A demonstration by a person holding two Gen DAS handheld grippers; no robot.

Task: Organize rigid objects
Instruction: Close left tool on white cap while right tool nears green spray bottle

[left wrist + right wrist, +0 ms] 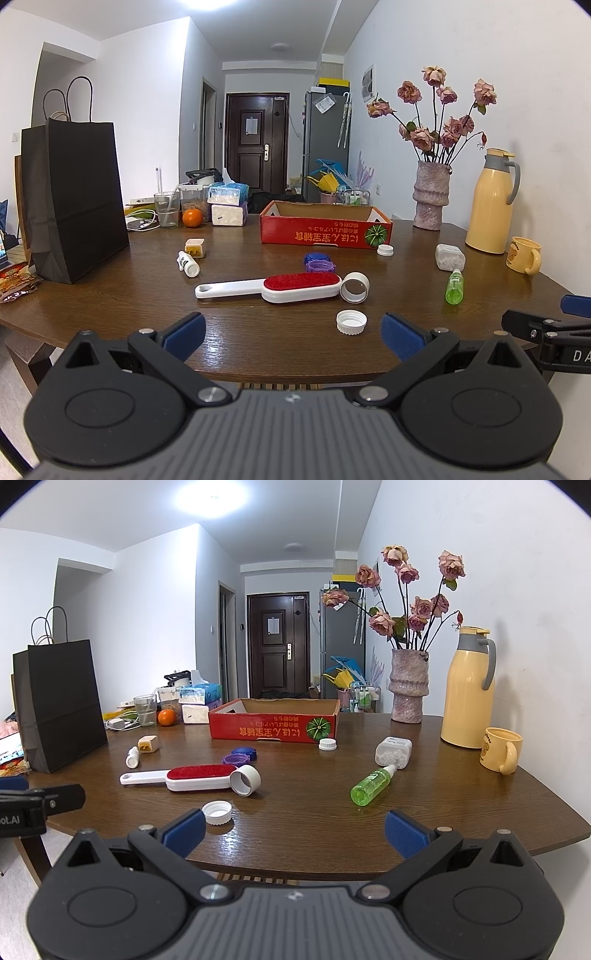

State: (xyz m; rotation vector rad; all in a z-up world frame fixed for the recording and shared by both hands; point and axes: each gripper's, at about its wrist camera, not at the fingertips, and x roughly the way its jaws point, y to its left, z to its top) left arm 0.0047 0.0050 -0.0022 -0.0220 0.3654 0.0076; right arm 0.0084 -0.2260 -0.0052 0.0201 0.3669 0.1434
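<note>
Two hand-held grippers hover at the near edge of a wooden table [240, 347], both spread wide and holding nothing: the left gripper [293, 332] faces a white cap [351, 322], the right gripper [295, 829] faces bare wood between that cap and a green bottle [371, 786] lying on its side. Mid-table lies a lint brush [269, 288] with a red pad, a white ring [354, 287] touching its head and purple lids [319, 263] just behind it. A red box [325, 227] stands open farther back, a small cap [385, 250] at its corner. A white bottle [188, 263] and a small cream case [194, 247] lie to the left, a clear pill box [393, 752] to the right, near the green bottle.
</note>
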